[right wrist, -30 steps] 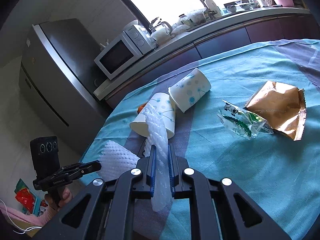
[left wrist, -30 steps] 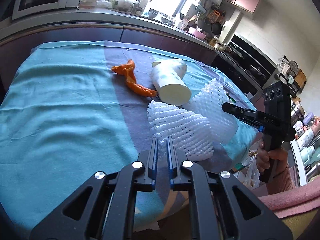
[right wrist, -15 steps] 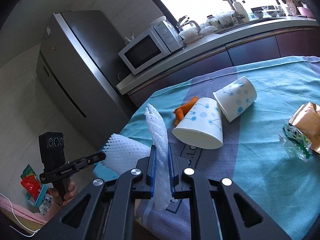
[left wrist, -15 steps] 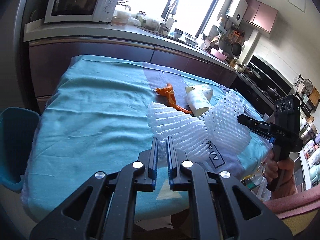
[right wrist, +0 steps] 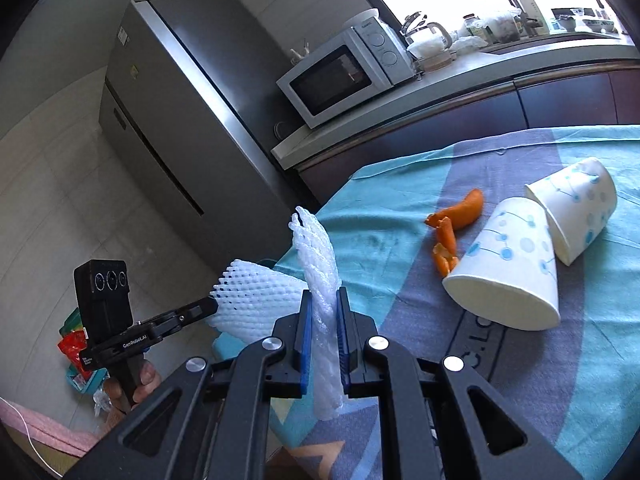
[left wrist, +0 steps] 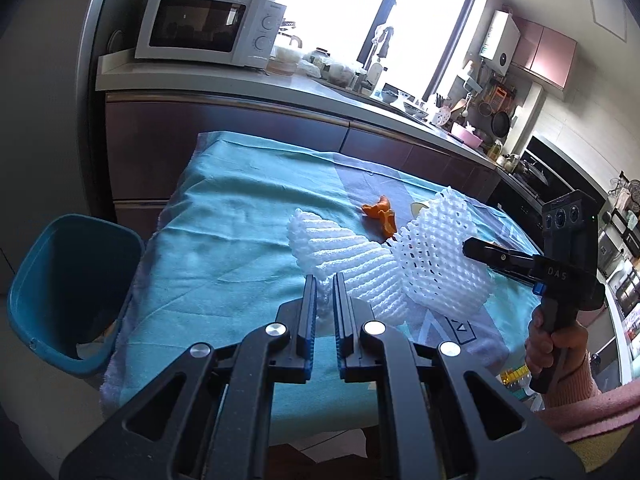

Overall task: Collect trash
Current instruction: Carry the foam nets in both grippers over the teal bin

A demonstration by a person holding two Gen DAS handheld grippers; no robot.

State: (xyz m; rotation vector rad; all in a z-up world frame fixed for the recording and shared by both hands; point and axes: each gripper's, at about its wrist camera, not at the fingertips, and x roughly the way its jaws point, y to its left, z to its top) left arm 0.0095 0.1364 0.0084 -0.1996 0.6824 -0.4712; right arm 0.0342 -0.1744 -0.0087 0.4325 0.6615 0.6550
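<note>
In the left wrist view my left gripper [left wrist: 325, 280] is shut on the near edge of a ribbed white foam net [left wrist: 340, 252], held above the teal tablecloth [left wrist: 224, 240]. To its right, my right gripper [left wrist: 468, 246] pinches a second, meshed foam net [left wrist: 436, 256]. The right wrist view shows the right gripper [right wrist: 324, 294] shut on that net [right wrist: 316, 256], seen edge-on and upright. There the left gripper [right wrist: 214, 304] holds its net [right wrist: 256, 296] off the table's left end. Orange peel [right wrist: 452, 224] and two tipped paper cups [right wrist: 516, 264] [right wrist: 580, 208] lie on the cloth.
A blue bin [left wrist: 60, 280] stands on the floor at the table's left end, with some scraps inside. Behind the table runs a counter with a microwave [left wrist: 208, 28], and a grey fridge [right wrist: 180, 100] stands beside it. A hand [left wrist: 556, 344] grips the right gripper's handle.
Both grippers have swung left toward the table's end and risen a little, each carrying its foam net. The blue bin has come into the left wrist view; the wrappers have left the right view.
</note>
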